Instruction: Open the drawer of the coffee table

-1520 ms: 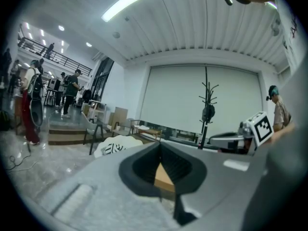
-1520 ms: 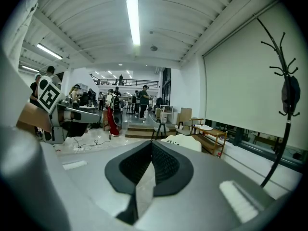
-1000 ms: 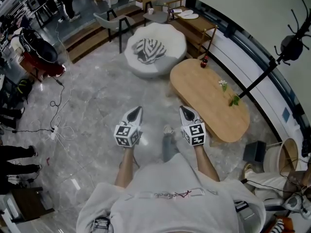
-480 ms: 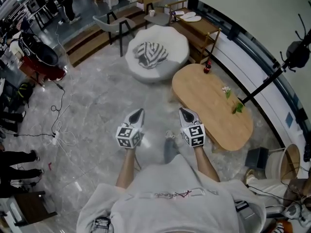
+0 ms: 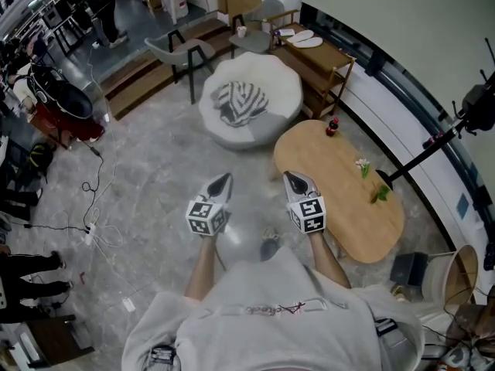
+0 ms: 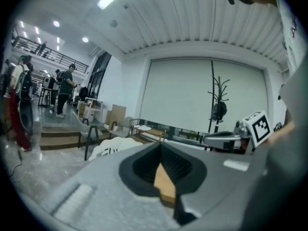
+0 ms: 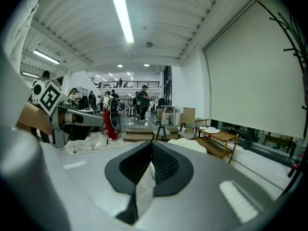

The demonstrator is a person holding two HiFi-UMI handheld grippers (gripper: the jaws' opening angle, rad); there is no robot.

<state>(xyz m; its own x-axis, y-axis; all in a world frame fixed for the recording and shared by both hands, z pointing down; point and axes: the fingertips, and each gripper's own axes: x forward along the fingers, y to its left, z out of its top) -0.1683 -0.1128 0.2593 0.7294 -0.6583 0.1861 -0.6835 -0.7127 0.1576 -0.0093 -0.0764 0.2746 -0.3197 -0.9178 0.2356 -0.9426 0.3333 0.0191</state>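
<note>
A long oval wooden coffee table (image 5: 340,184) stands on the grey marble floor right of centre in the head view, with a small red bottle (image 5: 333,127) and a flower sprig (image 5: 363,165) on top. No drawer front shows from above. My left gripper (image 5: 224,178) hovers over the floor left of the table, shut and empty. My right gripper (image 5: 288,176) hangs by the table's near-left edge, shut with nothing in it. In the left gripper view my left gripper (image 6: 160,144) has its jaws together, with a strip of the table's wood (image 6: 166,184) showing below them. In the right gripper view my right gripper (image 7: 151,144) is shut too.
A round white pouf (image 5: 249,99) with a striped cloth (image 5: 241,103) stands beyond the table. Grey chairs (image 5: 179,51) and a wooden side table (image 5: 319,56) lie farther back. A black stand (image 5: 433,145) leans over the table's right. Cables (image 5: 93,222) trail at left. People (image 7: 143,101) stand in the distance.
The whole scene has slid downward in the head view: I have walked forward, and the coffee table and pouf are closer. Both grippers stay shut, side by side.
</note>
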